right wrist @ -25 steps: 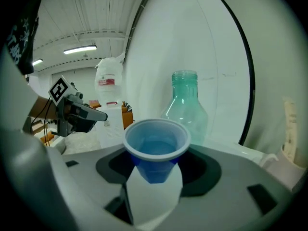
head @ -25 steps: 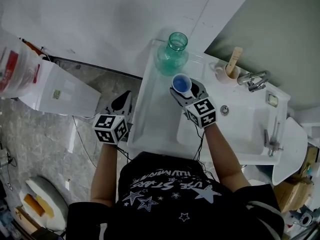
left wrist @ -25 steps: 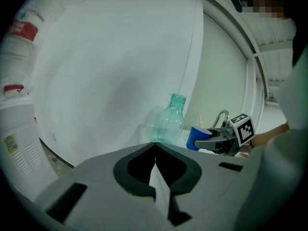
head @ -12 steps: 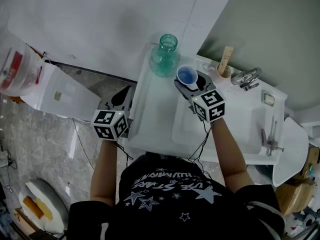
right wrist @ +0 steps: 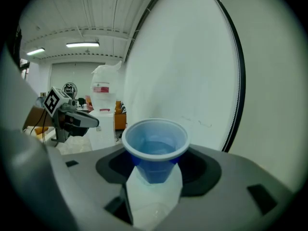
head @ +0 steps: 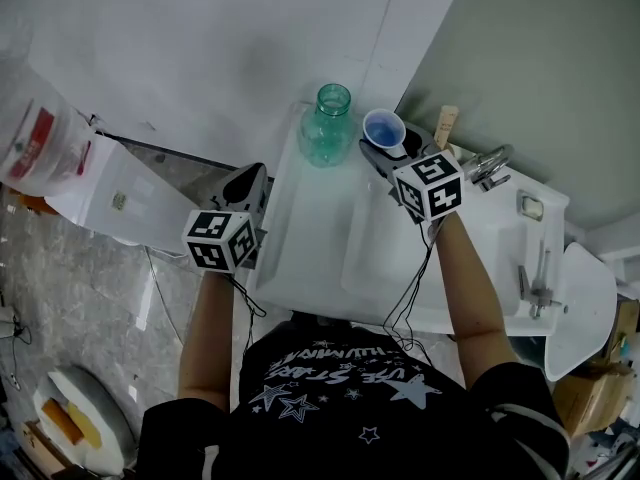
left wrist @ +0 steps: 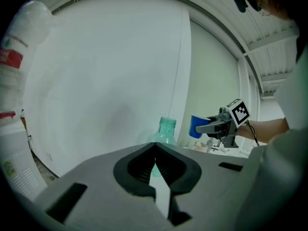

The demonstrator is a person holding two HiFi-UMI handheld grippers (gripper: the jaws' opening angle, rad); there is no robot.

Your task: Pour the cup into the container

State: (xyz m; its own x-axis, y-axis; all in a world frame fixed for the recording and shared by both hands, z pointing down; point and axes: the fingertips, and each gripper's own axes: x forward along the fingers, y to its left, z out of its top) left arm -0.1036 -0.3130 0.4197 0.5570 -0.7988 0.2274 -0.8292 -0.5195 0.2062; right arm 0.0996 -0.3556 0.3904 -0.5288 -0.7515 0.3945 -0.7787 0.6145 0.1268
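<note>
A clear green glass bottle [head: 329,128] stands at the far end of the white counter [head: 305,238], its mouth open. My right gripper [head: 386,149] is shut on a blue plastic cup [head: 384,128], held upright in the air just right of the bottle's neck. In the right gripper view the cup [right wrist: 155,148] sits between the jaws of that gripper [right wrist: 155,166] with liquid inside. My left gripper [head: 246,190] hovers off the counter's left edge, shut and empty. From the left gripper view I see the bottle [left wrist: 165,130] and the cup [left wrist: 197,126] beyond the closed jaws.
A faucet [head: 489,164] and a mug with a wooden utensil [head: 444,128] sit right of the cup, by the sink basin [head: 385,253]. A white cabinet [head: 115,183] and a plastic bag [head: 35,143] stand to the left, over a stone floor.
My right gripper has carried the cup up and away from me, from in front of the bottle to beside its neck. The left gripper has barely moved.
</note>
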